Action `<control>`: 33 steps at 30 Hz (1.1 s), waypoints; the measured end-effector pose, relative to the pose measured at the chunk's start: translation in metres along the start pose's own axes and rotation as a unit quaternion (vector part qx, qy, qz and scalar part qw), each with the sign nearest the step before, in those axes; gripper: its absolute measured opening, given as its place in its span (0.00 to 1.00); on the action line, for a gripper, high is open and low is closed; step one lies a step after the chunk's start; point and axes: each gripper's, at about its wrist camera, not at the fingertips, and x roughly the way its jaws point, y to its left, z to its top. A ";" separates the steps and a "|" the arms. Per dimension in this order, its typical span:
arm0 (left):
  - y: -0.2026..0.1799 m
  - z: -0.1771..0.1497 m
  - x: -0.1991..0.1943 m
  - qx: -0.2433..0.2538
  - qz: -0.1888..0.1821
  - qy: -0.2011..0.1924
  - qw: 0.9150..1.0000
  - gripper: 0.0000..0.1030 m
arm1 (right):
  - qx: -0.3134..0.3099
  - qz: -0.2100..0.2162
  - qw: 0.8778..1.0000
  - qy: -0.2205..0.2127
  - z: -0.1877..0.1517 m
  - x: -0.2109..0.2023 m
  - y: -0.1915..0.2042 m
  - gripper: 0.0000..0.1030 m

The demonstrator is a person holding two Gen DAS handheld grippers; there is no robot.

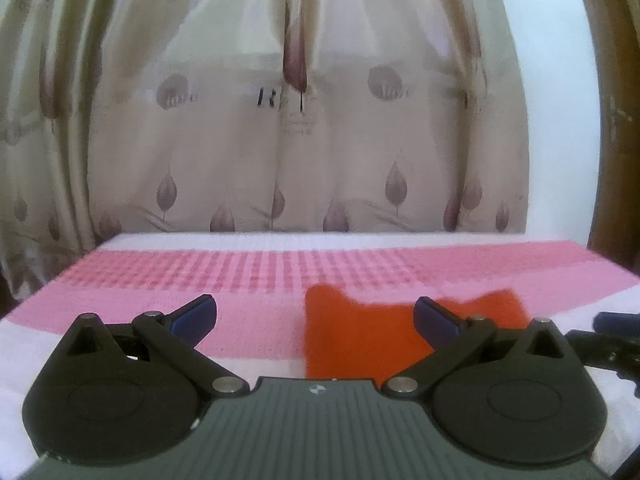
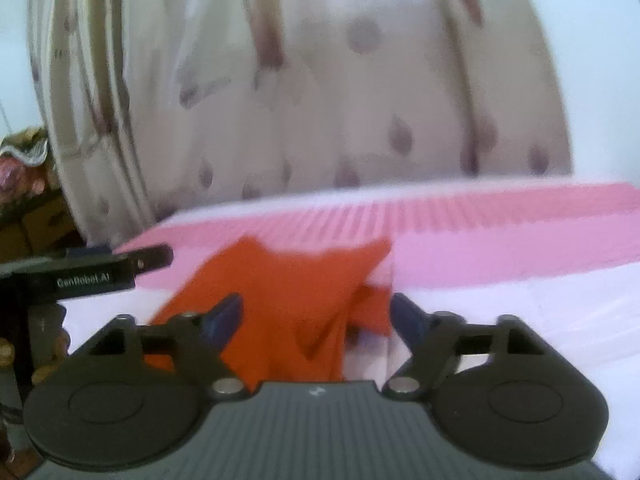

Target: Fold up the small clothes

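Observation:
A small orange garment (image 1: 360, 336) lies on the pink-and-white cover (image 1: 160, 280). In the left wrist view it sits ahead and to the right. My left gripper (image 1: 316, 314) stands open, its right fingertip (image 1: 430, 314) over the cloth and its left one over bare cover. In the right wrist view the orange garment (image 2: 288, 280) lies rumpled, with a fold raised on its right side. My right gripper (image 2: 316, 306) is open, and the cloth lies between its fingers without being pinched. The left gripper's body (image 2: 96, 274) shows at the left edge of that view.
A cream curtain (image 1: 304, 140) with brown leaf prints hangs just behind the cover's far edge. A brown wooden frame (image 1: 616, 120) stands at the right. Patterned bedding (image 2: 24, 156) and dark clutter sit to the far left. Part of the right gripper (image 1: 608, 332) shows at the right edge.

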 end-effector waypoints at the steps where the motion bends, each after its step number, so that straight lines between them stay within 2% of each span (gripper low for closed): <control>1: -0.002 0.003 -0.005 0.002 0.003 -0.007 1.000 1.00 | -0.001 -0.006 1.000 -0.010 0.001 -0.006 0.002 0.84; 5: -0.013 0.016 -0.024 0.014 0.013 -0.034 0.999 1.00 | -0.017 -0.033 0.998 -0.040 0.003 -0.029 0.013 0.86; 7: -0.017 0.023 -0.033 0.015 0.009 -0.048 0.999 1.00 | -0.024 -0.042 0.997 -0.052 0.004 -0.037 0.017 0.91; 8: -0.019 0.025 -0.037 0.012 0.006 -0.054 0.998 1.00 | -0.028 -0.045 0.997 -0.057 0.005 -0.041 0.019 0.95; 12: -0.024 0.031 -0.054 0.000 -0.005 -0.096 0.995 1.00 | -0.035 -0.039 0.996 -0.070 0.007 -0.052 0.023 0.95; 17: -0.026 0.044 -0.052 -0.017 -0.044 -0.052 0.998 1.00 | -0.041 -0.038 0.996 -0.075 0.009 -0.058 0.026 0.95; 21: -0.016 0.046 -0.050 -0.055 -0.077 -0.040 0.995 1.00 | -0.045 -0.042 0.995 -0.076 0.008 -0.061 0.027 0.96; 33: -0.017 0.038 -0.049 -0.037 -0.079 -0.036 0.996 1.00 | -0.049 -0.050 0.995 -0.065 0.004 -0.062 0.027 0.96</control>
